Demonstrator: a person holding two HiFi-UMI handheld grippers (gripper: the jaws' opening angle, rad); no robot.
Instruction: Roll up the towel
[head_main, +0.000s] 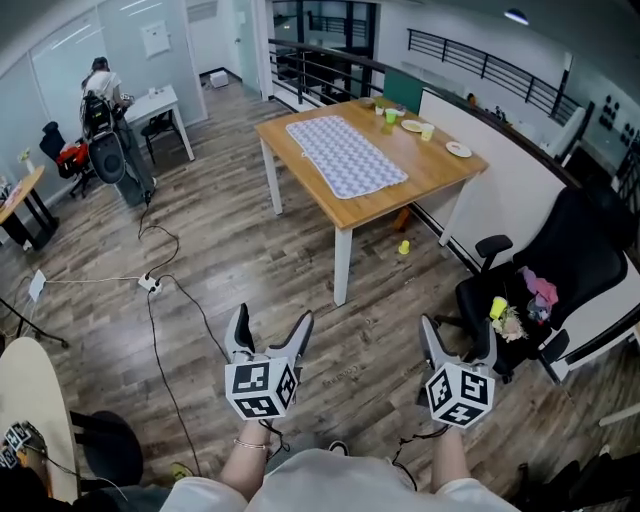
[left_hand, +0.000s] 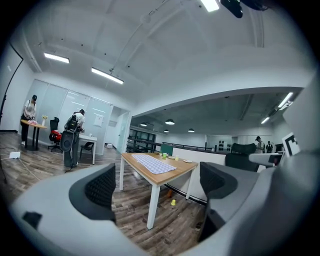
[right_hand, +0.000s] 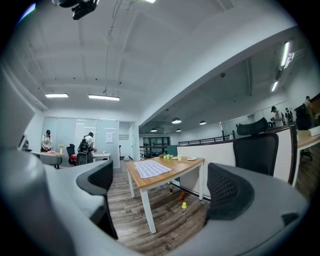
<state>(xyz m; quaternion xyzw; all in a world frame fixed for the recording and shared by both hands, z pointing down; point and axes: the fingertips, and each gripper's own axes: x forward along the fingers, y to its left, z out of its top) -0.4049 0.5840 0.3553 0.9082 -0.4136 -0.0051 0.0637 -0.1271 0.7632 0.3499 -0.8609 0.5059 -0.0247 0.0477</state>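
floor (head_main: 250, 270): wood planks | table (head_main: 440, 172): wooden (white legs) | chair (head_main: 580, 260): black office | ceiling lights (left_hand: 107, 75): strips

The small items (head_main: 412, 126) at the far end of the table (head_main: 435, 178) are too small to identify.

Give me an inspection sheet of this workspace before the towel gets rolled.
Surface: wooden table, standing well ahead of the person, mostly bare.
Job's things: checked towel lies flat and unrolled on the table.
Clutter: green cup and a plate at the table's far end; yellow cup on the floor beside it.
Grippers: left tongs and right tongs both open, empty, short of the table.
Cables: power strip with cables across the wood floor.
Surroundings: black office chair at right; a person at a distant desk.
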